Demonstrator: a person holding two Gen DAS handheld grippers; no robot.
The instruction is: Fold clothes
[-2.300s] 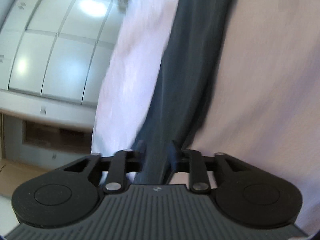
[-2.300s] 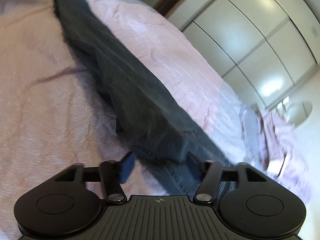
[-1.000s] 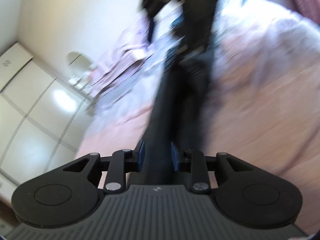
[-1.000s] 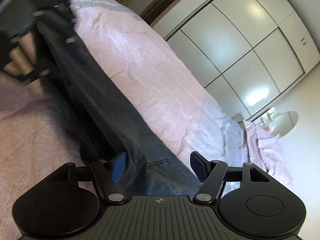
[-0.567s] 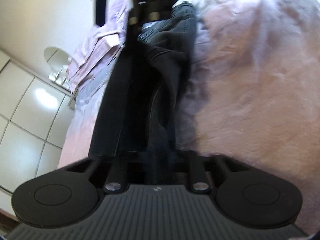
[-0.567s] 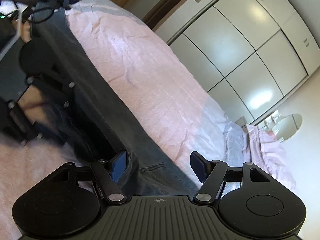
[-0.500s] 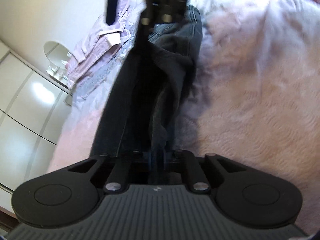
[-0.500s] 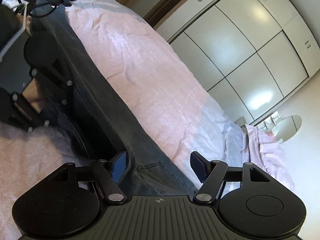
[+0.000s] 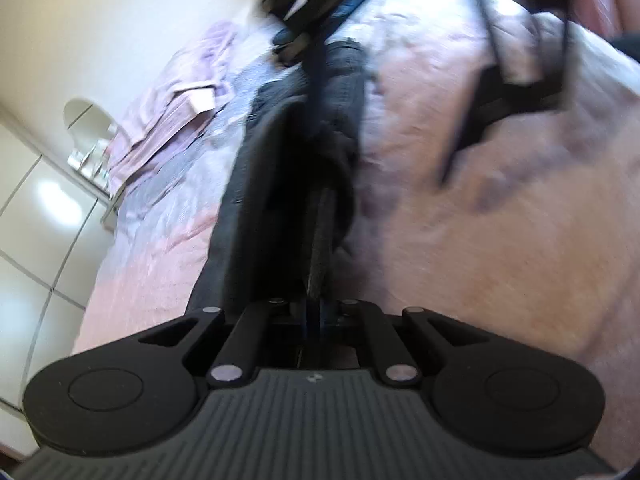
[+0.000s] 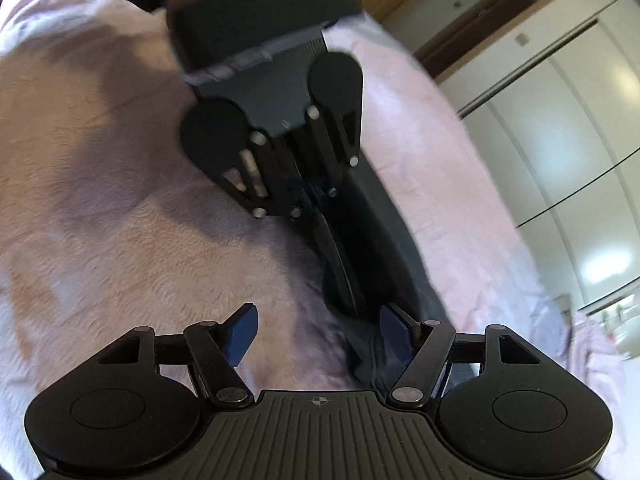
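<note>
Dark jeans (image 9: 276,184) lie in a long folded strip on the pink bedspread (image 9: 460,240). My left gripper (image 9: 316,312) is shut on a thin edge of the denim, which runs up and away from its fingertips. In the right wrist view the left gripper (image 10: 316,200) hangs just ahead, pinching the jeans (image 10: 376,248), and a fold droops beneath it. My right gripper (image 10: 318,332) is open, its blue pads to either side of the denim's near end and not clamping it. A person's hand holds the left tool at the top.
White wardrobe doors (image 10: 560,152) and a brown door (image 10: 480,20) stand beyond the bed. A pile of pink clothes (image 9: 172,116) lies near the bed's far end beside a round mirror (image 9: 86,118). Bare pink bedspread (image 10: 100,220) lies left of the jeans.
The left gripper has shut on the jeans and carried that end up close in front of the right gripper, doubling the strip. The right gripper stays open.
</note>
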